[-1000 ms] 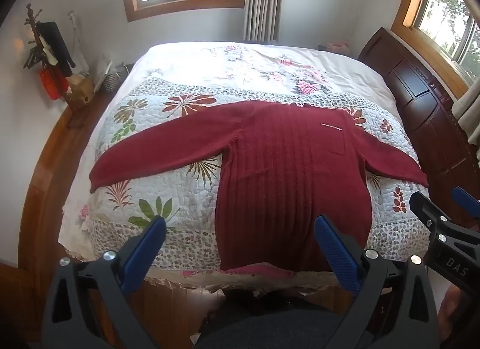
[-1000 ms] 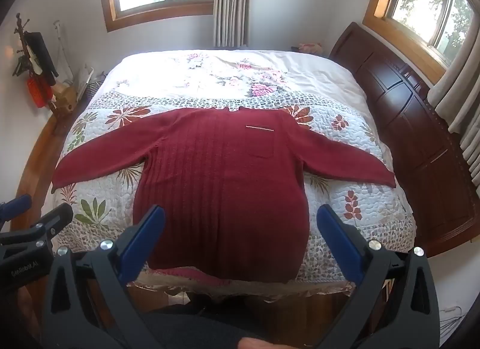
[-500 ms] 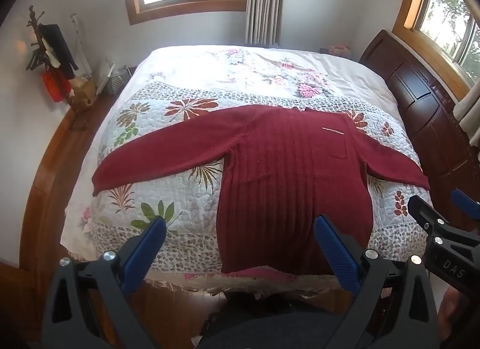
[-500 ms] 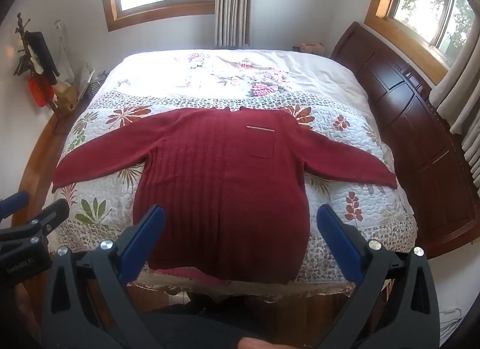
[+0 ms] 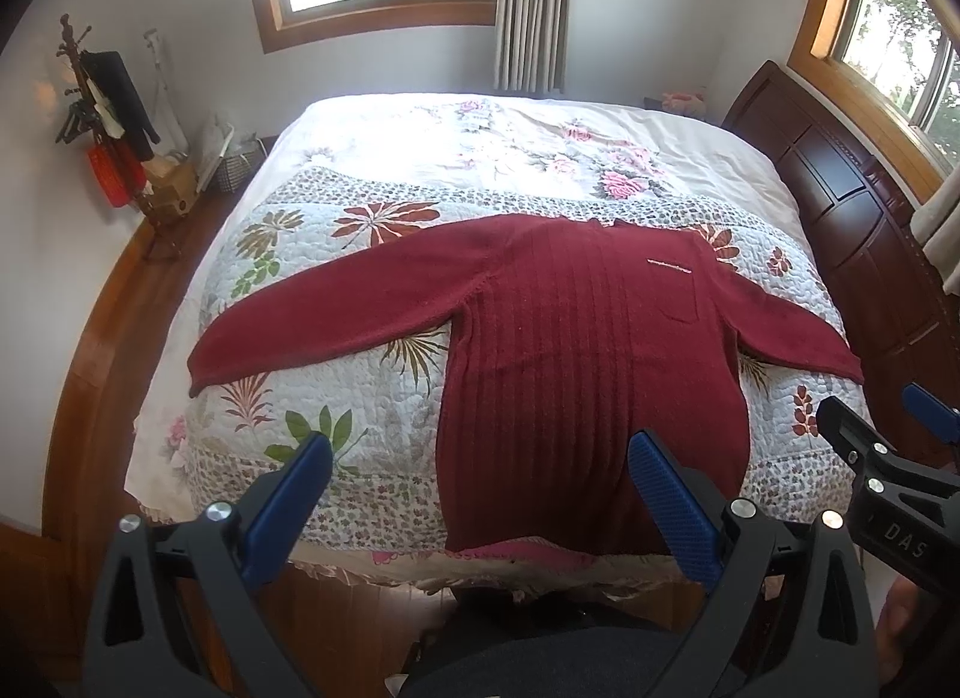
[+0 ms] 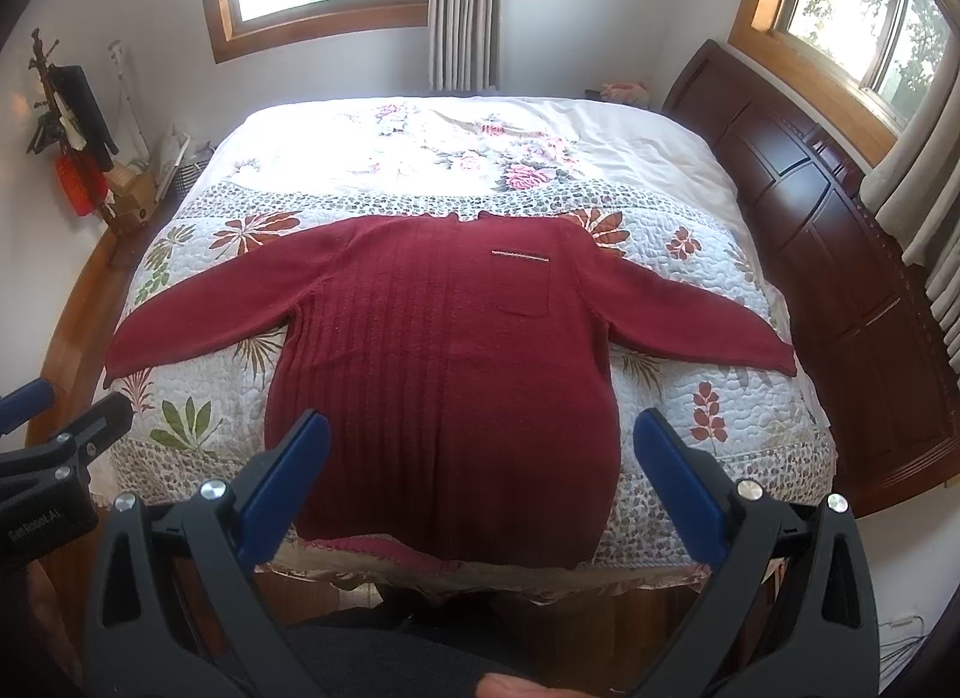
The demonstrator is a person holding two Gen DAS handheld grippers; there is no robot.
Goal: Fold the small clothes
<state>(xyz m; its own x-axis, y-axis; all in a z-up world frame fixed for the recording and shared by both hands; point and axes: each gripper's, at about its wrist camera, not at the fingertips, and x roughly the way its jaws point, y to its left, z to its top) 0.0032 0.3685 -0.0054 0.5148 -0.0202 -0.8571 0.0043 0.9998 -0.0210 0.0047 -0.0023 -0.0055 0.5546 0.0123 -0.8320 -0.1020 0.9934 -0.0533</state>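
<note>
A dark red knitted sweater (image 5: 576, 350) (image 6: 444, 362) lies flat and face up on the bed, both sleeves spread sideways, a chest pocket on its right half. Its hem hangs over the bed's near edge. My left gripper (image 5: 480, 458) is open and hovers above the hem's left part, holding nothing. My right gripper (image 6: 480, 434) is open too, above the lower body of the sweater, nothing between its blue pads. Each gripper shows at the other view's side edge.
The bed carries a floral quilt (image 5: 336, 398) (image 6: 720, 398). A dark wooden headboard (image 6: 840, 254) runs along the right. A coat stand (image 5: 114, 122) and a basket stand by the left wall. Wooden floor (image 5: 102, 326) lies to the left of the bed.
Both views have drifted slightly; the sweater and bed sit a touch lower in frame. Both grippers stay open and the sweater has not moved.
</note>
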